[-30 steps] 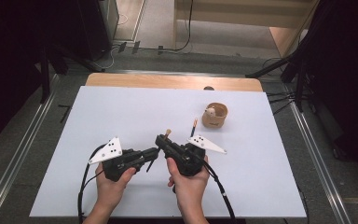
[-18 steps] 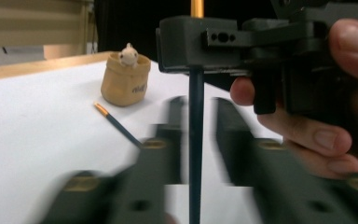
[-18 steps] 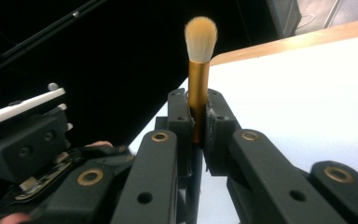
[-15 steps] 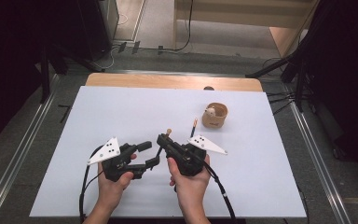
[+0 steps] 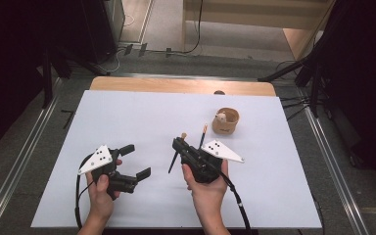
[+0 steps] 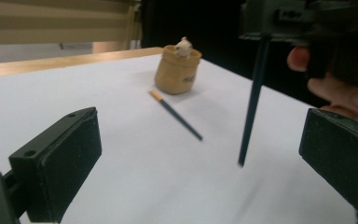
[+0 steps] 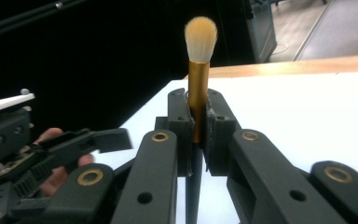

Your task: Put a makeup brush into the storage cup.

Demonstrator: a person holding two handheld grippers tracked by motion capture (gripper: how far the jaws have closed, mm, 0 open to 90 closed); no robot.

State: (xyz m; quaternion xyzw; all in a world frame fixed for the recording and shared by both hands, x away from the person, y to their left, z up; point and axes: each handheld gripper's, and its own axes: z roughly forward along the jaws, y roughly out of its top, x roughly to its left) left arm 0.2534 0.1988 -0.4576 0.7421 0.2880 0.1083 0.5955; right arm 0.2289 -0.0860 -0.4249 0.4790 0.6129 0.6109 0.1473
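Note:
My right gripper [image 5: 181,144] [image 7: 198,122] is shut on a makeup brush [image 5: 174,160] [image 7: 199,77] at its gold ferrule. The cream bristles point up and the dark handle [image 6: 252,102] slants down toward the white table. My left gripper [image 5: 134,160] [image 6: 196,163] is open, to the left of the handle and not touching it. Its fingers [image 7: 103,139] also appear at the left of the right gripper view. A second thin brush [image 5: 202,136] [image 6: 175,114] lies flat on the table. Behind it stands a small tan pouch [image 5: 225,122] [image 6: 178,70] with something pale sticking out of its top.
The white table sheet [image 5: 142,117] spreads wide on all sides, with a wooden edge [image 5: 176,85] at the back. Metal rails [image 5: 25,149] run along both sides of the table. Cables trail from both grippers toward the front edge.
My left gripper has opened and drawn back to the left, away from the brush handle. The right gripper has kept its hold and barely moved.

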